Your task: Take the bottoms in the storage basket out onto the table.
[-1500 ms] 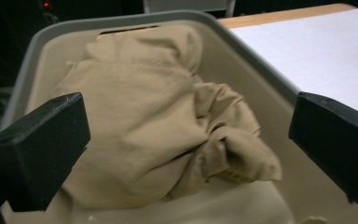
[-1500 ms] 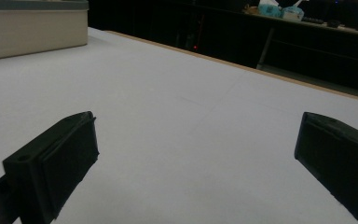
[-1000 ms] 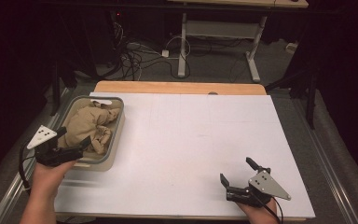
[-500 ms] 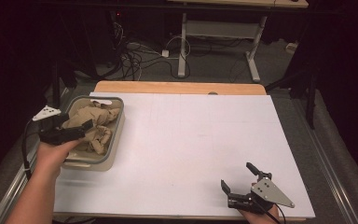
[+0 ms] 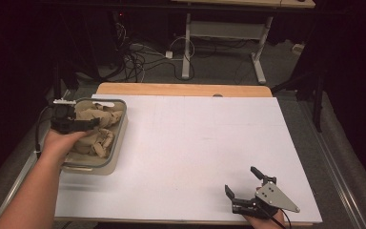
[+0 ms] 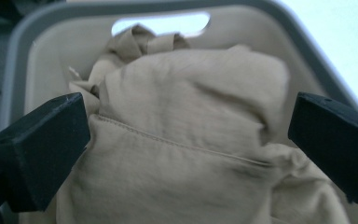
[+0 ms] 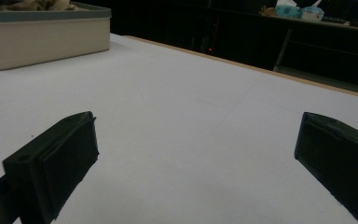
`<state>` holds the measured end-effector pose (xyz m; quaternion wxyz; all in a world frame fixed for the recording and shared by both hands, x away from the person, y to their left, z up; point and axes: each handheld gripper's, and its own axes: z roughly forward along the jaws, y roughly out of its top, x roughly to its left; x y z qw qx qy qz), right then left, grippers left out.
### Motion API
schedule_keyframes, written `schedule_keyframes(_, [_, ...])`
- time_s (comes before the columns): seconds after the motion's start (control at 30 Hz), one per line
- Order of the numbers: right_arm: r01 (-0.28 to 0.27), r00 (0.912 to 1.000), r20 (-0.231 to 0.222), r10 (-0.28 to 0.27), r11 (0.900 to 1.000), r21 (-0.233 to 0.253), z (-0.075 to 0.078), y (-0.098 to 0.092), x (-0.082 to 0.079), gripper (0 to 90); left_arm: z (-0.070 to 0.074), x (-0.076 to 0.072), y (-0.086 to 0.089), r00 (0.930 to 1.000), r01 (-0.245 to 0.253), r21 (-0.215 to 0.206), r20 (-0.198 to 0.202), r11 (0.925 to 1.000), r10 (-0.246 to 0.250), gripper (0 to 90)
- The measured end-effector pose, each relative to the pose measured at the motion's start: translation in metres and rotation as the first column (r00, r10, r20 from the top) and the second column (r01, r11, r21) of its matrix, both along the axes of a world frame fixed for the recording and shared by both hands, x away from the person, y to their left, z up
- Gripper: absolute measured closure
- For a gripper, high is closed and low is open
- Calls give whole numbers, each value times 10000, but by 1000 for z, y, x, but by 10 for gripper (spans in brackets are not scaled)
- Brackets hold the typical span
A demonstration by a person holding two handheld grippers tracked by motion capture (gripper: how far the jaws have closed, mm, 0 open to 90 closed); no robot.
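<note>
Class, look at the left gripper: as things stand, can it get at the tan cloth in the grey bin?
Probably yes. The left gripper hangs over the open-topped grey plastic bin, jaws wide apart on either side of the crumpled tan cloth, with nothing between them.

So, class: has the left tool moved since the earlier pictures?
Yes. The left tool has moved away from the person, from the bin's near rim to over the tan cloth, open.

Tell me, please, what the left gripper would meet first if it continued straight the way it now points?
Most likely the crumpled beige cloth in the bin: the open left gripper has it right ahead, though the exact gap is unclear.
</note>
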<state>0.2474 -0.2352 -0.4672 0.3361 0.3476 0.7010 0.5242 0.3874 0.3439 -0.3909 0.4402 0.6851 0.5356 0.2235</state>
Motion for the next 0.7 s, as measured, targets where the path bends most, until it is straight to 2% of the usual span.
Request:
schedule_keyframes(0.07, [-54,10000,-5,54,10000,-31,0,1,0,4,-1,9,2,9995,15,54,-323,10000,-13,0])
schedule_keyframes(0.1, [-97,9999,29,97,9999,-64,0,1,0,4,-1,18,1,9981,86,539,-617,9985,-52,0])
schedule_keyframes(0.13, [-97,9999,29,97,9999,-64,0,1,0,4,-1,18,1,9981,86,539,-617,9985,-52,0])
schedule_keyframes(0.2, [-76,10000,22,76,10000,-34,0,1,0,4,-1,26,2,9954,211,449,-945,9988,-168,0])
schedule_keyframes(0.23, [-67,10000,7,67,10000,-51,-1,1,0,3,-2,30,2,9936,237,379,-1117,9990,-193,0])
schedule_keyframes(0.27, [-67,10000,7,67,10000,-51,-1,1,0,3,-4,34,2,9903,190,491,-1382,9986,-121,0])
schedule_keyframes(0.33, [-85,10000,-7,85,9999,-55,-1,1,0,4,-7,41,0,9865,148,850,-1640,9963,-7,0])
schedule_keyframes(0.43, [-114,9999,14,115,9999,-78,-1,1,0,4,-11,51,0,9770,168,991,-2130,9949,48,0])
schedule_keyframes(0.53, [-124,9999,4,124,9999,-78,-1,1,-1,4,-16,59,0,9638,100,1057,-2660,9943,186,0])
schedule_keyframes(0.6, [-154,9999,2,154,9998,-85,-1,1,-1,4,-20,63,-2,9519,216,1074,-3062,9940,124,0])
schedule_keyframes(0.67, [-166,9999,3,166,9998,-88,-1,2,-1,4,-24,67,-5,9365,361,1205,-3505,9921,85,0])
schedule_keyframes(0.7, [-178,9998,-3,178,9998,-76,-1,2,-1,4,-26,70,-7,9240,443,1207,-3823,9917,53,0])
